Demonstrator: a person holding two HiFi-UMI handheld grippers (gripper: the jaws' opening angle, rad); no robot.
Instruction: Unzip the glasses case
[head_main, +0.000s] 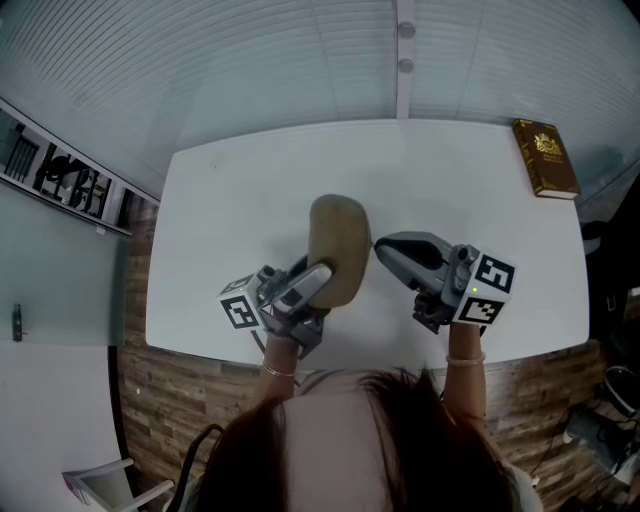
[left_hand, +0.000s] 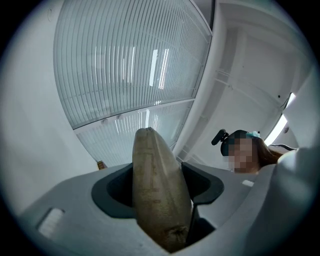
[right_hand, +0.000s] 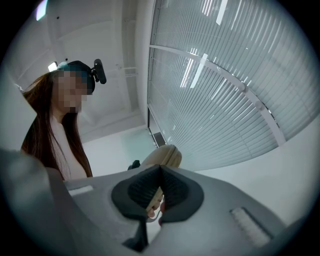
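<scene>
A tan oval glasses case (head_main: 340, 235) is held up over the white table (head_main: 230, 190), its long side pointing away from me. My left gripper (head_main: 322, 282) is shut on the case's near end; in the left gripper view the case (left_hand: 156, 190) stands edge-on and fills the gap between the dark pads (left_hand: 112, 189). My right gripper (head_main: 380, 247) reaches the case's right edge from the right. In the right gripper view its pads (right_hand: 137, 189) meet on a small pale zipper pull (right_hand: 154, 206), with the case (right_hand: 165, 155) just beyond.
A brown book (head_main: 545, 158) lies at the table's far right corner. A striped glass wall rises behind the table. A white chair (head_main: 100, 485) stands on the wooden floor at lower left. My head and shoulders show in both gripper views.
</scene>
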